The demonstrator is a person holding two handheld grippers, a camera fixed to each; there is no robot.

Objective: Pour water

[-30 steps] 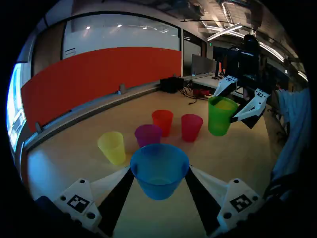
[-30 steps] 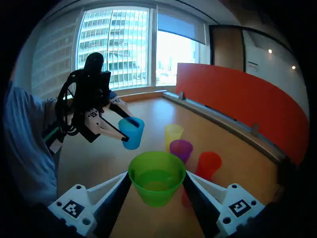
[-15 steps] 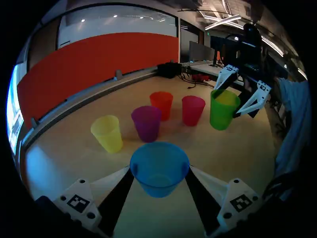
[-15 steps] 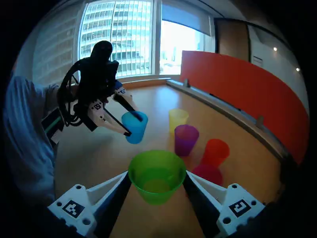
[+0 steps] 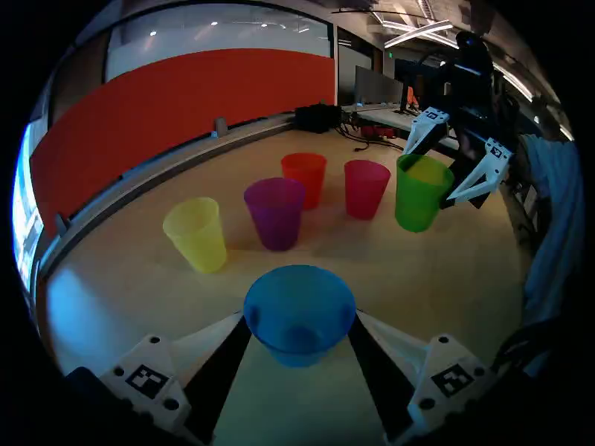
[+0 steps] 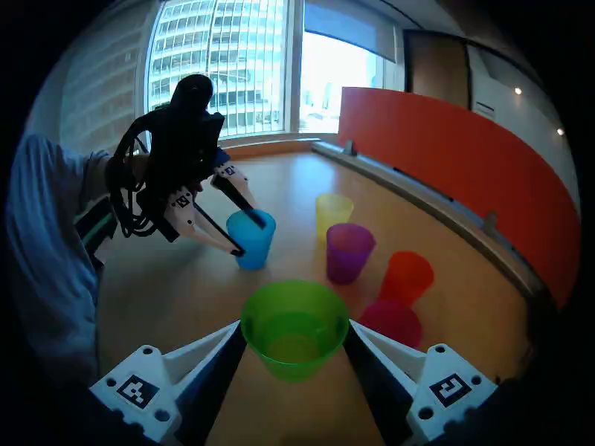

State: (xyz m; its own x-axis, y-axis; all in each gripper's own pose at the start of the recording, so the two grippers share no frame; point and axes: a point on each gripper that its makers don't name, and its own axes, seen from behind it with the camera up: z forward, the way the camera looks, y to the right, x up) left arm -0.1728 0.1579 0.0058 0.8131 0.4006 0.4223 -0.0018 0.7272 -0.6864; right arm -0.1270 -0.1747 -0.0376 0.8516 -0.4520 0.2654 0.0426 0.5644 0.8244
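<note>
Bench (image 5: pixel 446 275): pale wood, wide, carrying four loose cups
Wall panel (image 5: pixel 163 104): orange-red, running along the far edge of the bench
Sleeve (image 6: pixel 44 245): light blue, on the person's arm behind the left tool
Left tool (image 5: pixel 300 320): both fingers pressed on the sides of the blue cup; also seen from the right gripper view (image 6: pixel 249 234)
Right tool (image 6: pixel 295 327): both fingers pressed on the sides of the green cup, just beside the pink cup
Green cup (image 6: pixel 294 331): translucent plastic, upright, mouth open; a paler pool lies low inside, liquid or bare bottom I cannot tell
Blue cup (image 5: pixel 300 316): translucent, upright, low over the bench; whether it touches the wood I cannot tell
Row of cups: yellow cup (image 5: pixel 196 234), purple cup (image 5: pixel 275 212), orange cup (image 5: pixel 303 178) and pink cup (image 5: pixel 366 189), all upright and apart, between the two held cups
</note>
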